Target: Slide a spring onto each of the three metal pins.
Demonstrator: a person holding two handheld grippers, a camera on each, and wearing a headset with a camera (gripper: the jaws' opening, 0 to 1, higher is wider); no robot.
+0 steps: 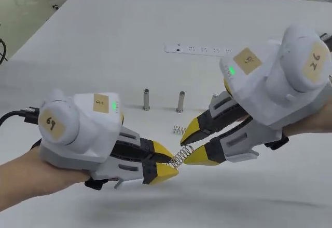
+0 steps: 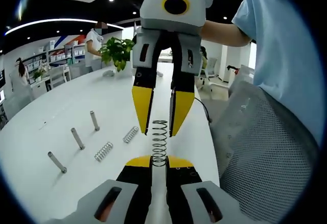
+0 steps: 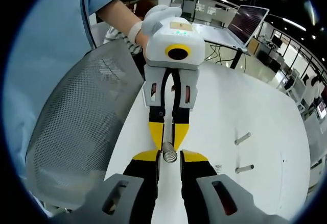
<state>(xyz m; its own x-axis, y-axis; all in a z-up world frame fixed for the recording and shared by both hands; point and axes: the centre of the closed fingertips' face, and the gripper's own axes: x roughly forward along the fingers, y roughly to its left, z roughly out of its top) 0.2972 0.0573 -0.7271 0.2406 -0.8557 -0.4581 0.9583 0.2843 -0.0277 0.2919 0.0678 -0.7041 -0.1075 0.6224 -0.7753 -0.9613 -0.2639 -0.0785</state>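
Spring (image 1: 180, 156) was held off the tabletop (image 1: 104, 41), stretched slantwise between the two tools near the front edge. Left hand-held gripper (image 1: 170, 166): jaws pressed together on the spring's lower-left end, pinching it at the yellow tips. Right hand-held gripper (image 1: 185, 150): jaws parted in a narrow V, one tip on each side of the spring's upper-right end; actual contact with the coils could not be confirmed. In the left gripper view the spring ran straight from that tool's own tips up into the gap between the right tool's tips. Three metal pins (image 2: 77, 138) stood in a row on the tabletop, well apart from the held spring. In the head view the left pin (image 1: 146, 99) and the next pin (image 1: 180, 102) stood upright, just beyond the grippers. Loose spring (image 1: 179, 130) lay flat on the tabletop, just nearer than that second pin. Second loose spring (image 2: 131, 134) lay beside the row, seen in the left gripper view. White power strip (image 1: 197, 49) lay farther back, right of centre. Mesh chair back (image 3: 76, 132) was behind the left tool, seen in the right gripper view.
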